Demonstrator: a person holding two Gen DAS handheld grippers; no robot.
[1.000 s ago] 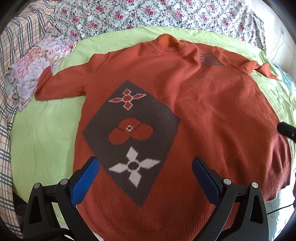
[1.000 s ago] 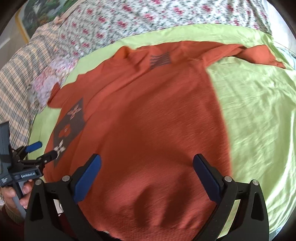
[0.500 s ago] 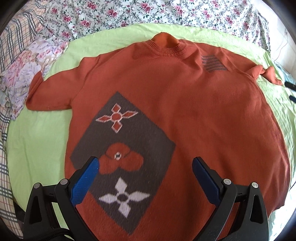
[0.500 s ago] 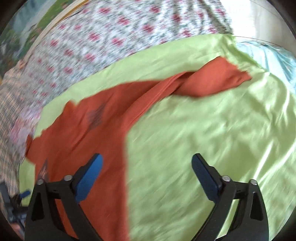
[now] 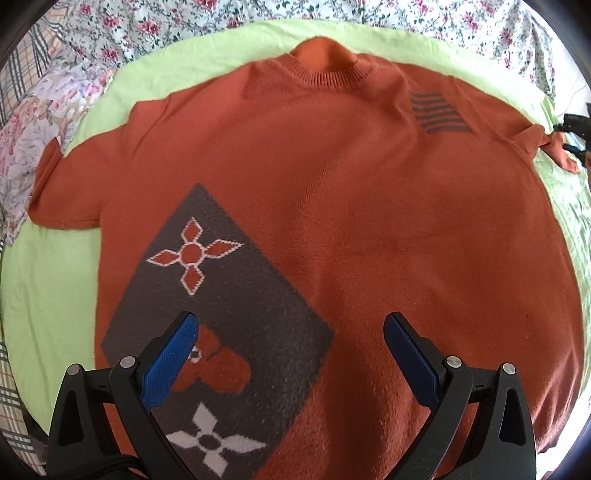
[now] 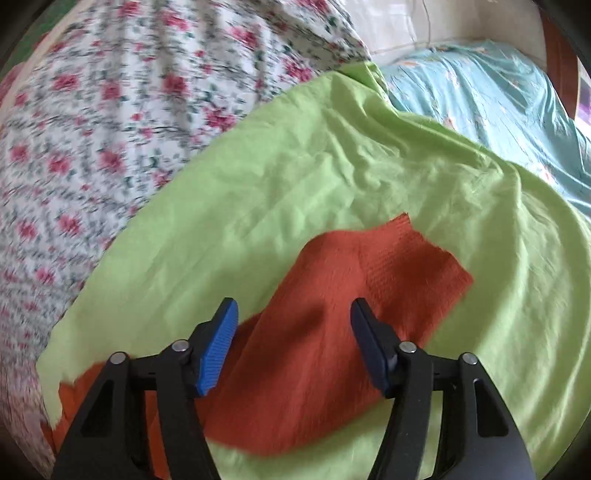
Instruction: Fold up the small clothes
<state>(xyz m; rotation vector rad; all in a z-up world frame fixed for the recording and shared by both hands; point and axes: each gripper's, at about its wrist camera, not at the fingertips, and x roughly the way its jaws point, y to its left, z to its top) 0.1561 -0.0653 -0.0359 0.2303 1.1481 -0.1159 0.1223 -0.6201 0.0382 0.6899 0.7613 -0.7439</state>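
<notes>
Since the earlier frames, the right gripper point(image 6: 293, 325) has swung off the body of the orange sweater point(image 5: 369, 229) and out to its right sleeve point(image 6: 369, 291), while the left gripper point(image 5: 290, 347) has eased forward over the front. That sweater lies flat, chest up, on a lime-green sheet point(image 5: 48, 280) spread over the bed — collar toward the flowered bedding point(image 5: 424, 18), left sleeve point(image 5: 70, 184) stretched out sideways. Left fingers point(image 5: 170, 362) are spread wide, poised over the grey diamond patch point(image 5: 221, 314) (knitted with flower motifs), pinching nothing. Right fingers point(image 6: 218, 347) are also parted, one on each side of the sleeve near its ribbed cuff point(image 6: 417, 266); whether they touch the knit cannot be told. A pale blue sheet point(image 6: 480, 96) lies beyond the green one.
</notes>
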